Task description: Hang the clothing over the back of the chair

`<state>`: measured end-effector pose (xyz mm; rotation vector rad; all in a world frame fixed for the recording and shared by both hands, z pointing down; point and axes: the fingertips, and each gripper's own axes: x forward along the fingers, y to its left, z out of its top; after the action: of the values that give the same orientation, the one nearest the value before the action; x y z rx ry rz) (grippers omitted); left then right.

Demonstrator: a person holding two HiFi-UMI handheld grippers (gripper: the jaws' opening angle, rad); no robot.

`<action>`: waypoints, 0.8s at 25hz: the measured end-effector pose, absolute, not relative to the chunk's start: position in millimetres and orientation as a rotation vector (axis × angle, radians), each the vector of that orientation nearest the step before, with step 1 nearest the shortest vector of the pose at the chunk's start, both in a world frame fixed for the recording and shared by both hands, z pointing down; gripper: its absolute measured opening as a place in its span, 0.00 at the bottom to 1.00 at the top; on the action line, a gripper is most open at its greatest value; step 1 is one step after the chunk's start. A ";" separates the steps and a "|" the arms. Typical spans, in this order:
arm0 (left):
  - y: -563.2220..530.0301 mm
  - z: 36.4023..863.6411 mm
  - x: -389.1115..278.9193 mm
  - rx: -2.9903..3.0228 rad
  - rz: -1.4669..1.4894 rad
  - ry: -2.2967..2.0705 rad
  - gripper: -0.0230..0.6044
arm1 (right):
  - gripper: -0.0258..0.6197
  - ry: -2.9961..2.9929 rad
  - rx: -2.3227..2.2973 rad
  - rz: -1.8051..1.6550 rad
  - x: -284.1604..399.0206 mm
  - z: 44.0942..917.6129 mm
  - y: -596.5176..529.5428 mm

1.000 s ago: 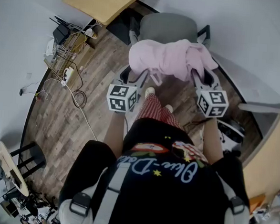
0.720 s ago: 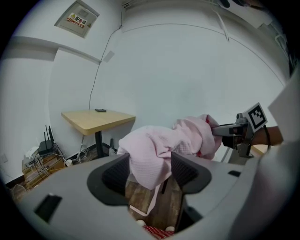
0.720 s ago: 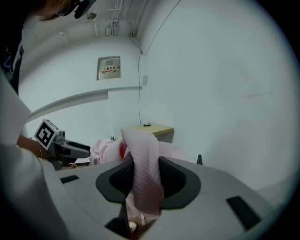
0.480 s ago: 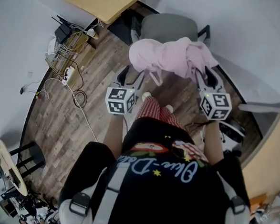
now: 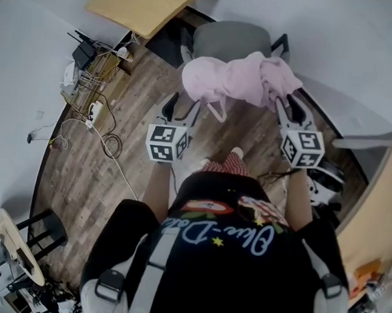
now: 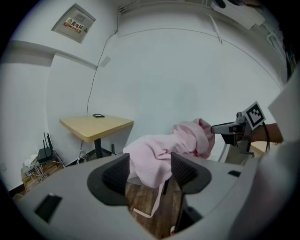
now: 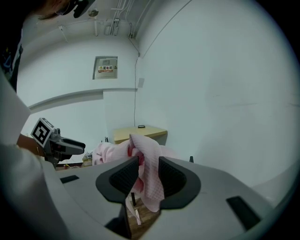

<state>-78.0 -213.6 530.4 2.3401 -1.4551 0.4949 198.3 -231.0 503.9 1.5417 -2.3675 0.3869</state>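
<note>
A crumpled pink garment [image 5: 238,78] hangs in the air between my two grippers, just in front of the grey chair [image 5: 228,37]. My left gripper [image 5: 181,105] is shut on the garment's left end; in the left gripper view the pink cloth [image 6: 152,159] fills the gap between the jaws [image 6: 150,169]. My right gripper [image 5: 288,105] is shut on the right end, and a fold of cloth [image 7: 149,180] is pinched between its jaws [image 7: 149,174]. A thin pink strap dangles under the bundle. The chair's back is partly hidden behind the garment.
A wooden table [image 5: 143,1] stands beyond the chair to the left. Cables and a router [image 5: 89,51] lie by the left wall. A stool [image 5: 27,231] is at the lower left. A white and black device [image 5: 322,185] sits on the floor beside a wooden cabinet [image 5: 379,212].
Both grippers have carried the garment a little further out toward the chair. The person's legs have drawn back under the body.
</note>
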 end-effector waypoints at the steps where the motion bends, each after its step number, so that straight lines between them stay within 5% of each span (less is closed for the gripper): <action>1: -212.3 528.4 -78.3 2.348 0.497 -1.450 0.45 | 0.21 -2.362 1.543 0.381 197.4 503.4 -229.9; 11: -202.3 487.6 -63.1 2.514 0.440 -1.372 0.45 | 0.21 -2.411 1.759 0.302 201.5 456.1 -209.7; 13: -203.9 473.2 -57.7 2.556 0.390 -1.362 0.43 | 0.14 -2.427 1.780 0.278 200.4 445.0 -207.6; 15: -205.4 459.0 -54.5 2.593 0.353 -1.375 0.31 | 0.06 -2.451 1.796 0.268 198.7 434.1 -206.7; 17: -206.6 447.7 -54.2 2.620 0.340 -1.408 0.04 | 0.04 -2.482 1.788 0.257 194.7 424.6 -205.8; 20: -207.1 440.0 -51.9 2.642 0.346 -1.422 0.03 | 0.04 -2.507 1.772 0.228 190.2 415.4 -204.6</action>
<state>-51.9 -207.1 440.0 2.6415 -1.4217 0.3459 190.2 -204.6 415.4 1.7719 -2.5071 0.2284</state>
